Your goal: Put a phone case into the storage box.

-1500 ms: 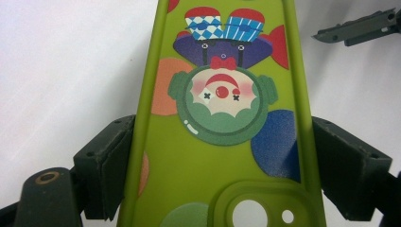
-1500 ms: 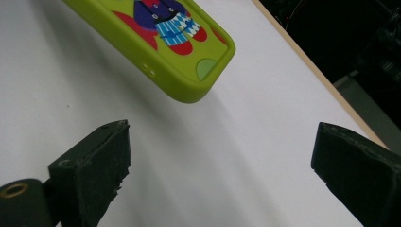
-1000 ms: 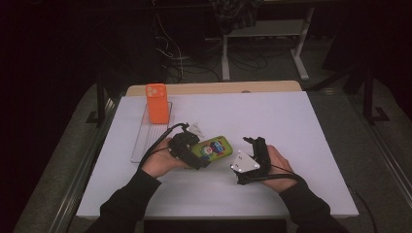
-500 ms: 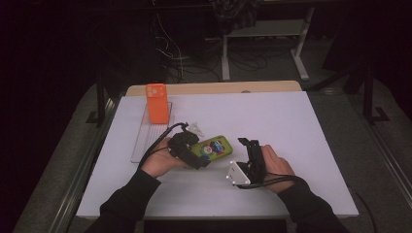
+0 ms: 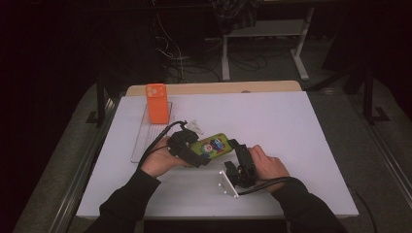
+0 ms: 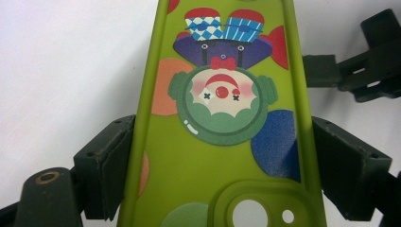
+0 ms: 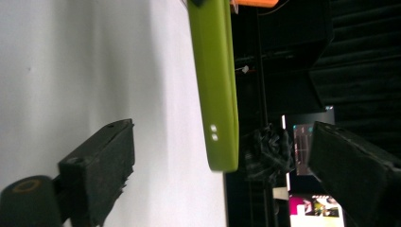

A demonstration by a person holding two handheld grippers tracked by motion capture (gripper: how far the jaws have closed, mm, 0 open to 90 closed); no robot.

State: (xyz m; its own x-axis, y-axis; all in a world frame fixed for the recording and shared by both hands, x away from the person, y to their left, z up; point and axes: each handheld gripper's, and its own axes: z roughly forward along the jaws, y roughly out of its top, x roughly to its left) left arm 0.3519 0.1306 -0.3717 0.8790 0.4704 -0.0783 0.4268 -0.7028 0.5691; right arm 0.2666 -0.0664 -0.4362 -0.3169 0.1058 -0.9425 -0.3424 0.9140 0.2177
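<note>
— On the white surface (image 5: 301, 145), centre: where is the green phone case (image 5: 212, 146)?
— Clamped by the left claw (image 5: 194, 151). Right claw (image 5: 236, 151), at its 3 o'clock, is spread wide, nothing gripped.

You're at a white-topped counter (image 5: 272, 121) with a wooden edge (image 5: 218, 88) at its far side. Room is dark around you. Behind it, grey floor (image 5: 272, 63), loose cables (image 5: 175, 53) on it, and a white-legged table frame (image 5: 265, 46). Dark metal stands (image 5: 99, 97) flank the counter on both sides.
</note>
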